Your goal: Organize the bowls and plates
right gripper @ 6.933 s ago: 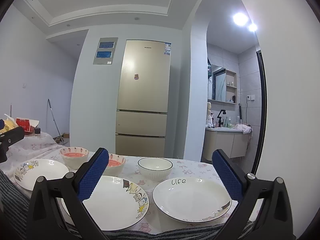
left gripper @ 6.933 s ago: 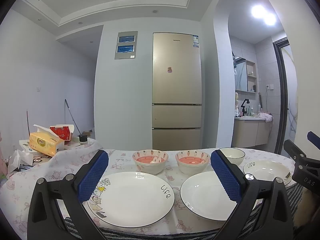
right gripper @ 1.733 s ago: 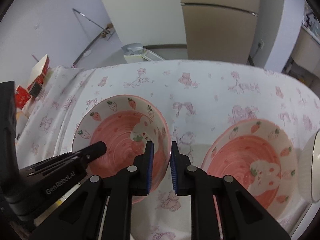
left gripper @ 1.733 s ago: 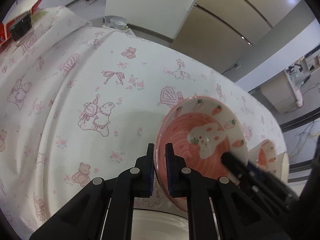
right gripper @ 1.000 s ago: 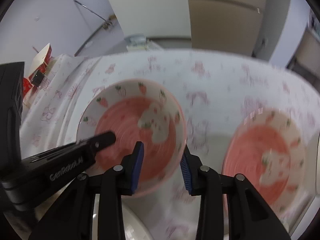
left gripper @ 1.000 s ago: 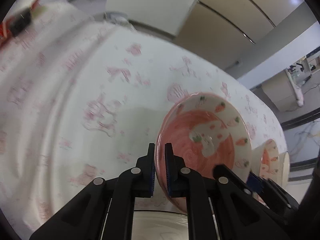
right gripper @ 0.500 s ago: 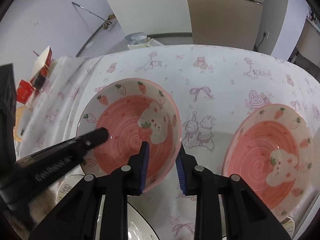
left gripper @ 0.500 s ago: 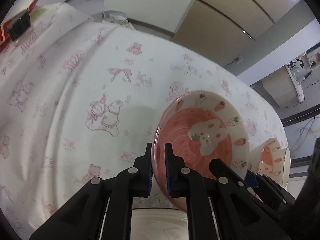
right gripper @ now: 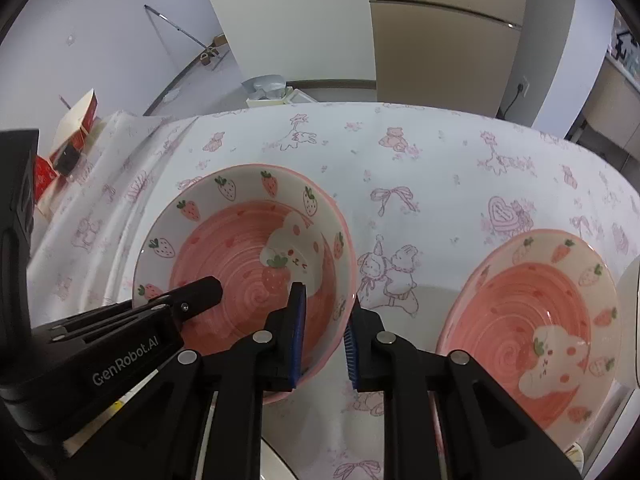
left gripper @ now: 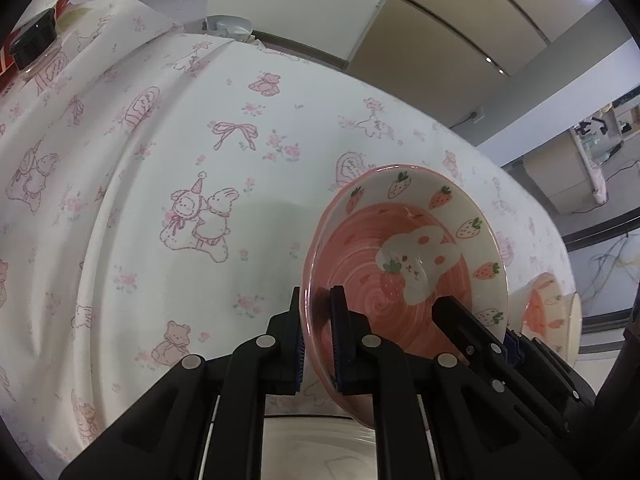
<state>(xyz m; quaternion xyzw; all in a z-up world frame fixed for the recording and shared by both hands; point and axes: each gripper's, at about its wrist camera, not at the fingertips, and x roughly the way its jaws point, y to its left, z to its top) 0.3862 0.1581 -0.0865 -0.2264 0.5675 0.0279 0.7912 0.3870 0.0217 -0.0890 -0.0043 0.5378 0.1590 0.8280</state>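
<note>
A pink strawberry bowl (left gripper: pixel 404 264) with a rabbit picture hangs tilted just over the flowered tablecloth (left gripper: pixel 160 152). My left gripper (left gripper: pixel 318 312) is shut on its left rim. In the right wrist view the same bowl (right gripper: pixel 240 256) has its right rim between the two fingers of my right gripper (right gripper: pixel 324 332). Those jaws are closing, and a thin gap still shows beside the inner pad. The left gripper's fingertip (right gripper: pixel 192 296) reaches in from the left. A second pink bowl (right gripper: pixel 528 320) rests on the cloth to the right.
A white plate (left gripper: pixel 316 444) lies under the grippers at the near edge. A red box with a black-capped jar (right gripper: pixel 68 152) stands at the far left of the table. Beyond the table's far edge stands a beige fridge (right gripper: pixel 440 20).
The right gripper's jaws have narrowed around the bowl's right rim. The left gripper has kept its hold, and the bowl has barely shifted.
</note>
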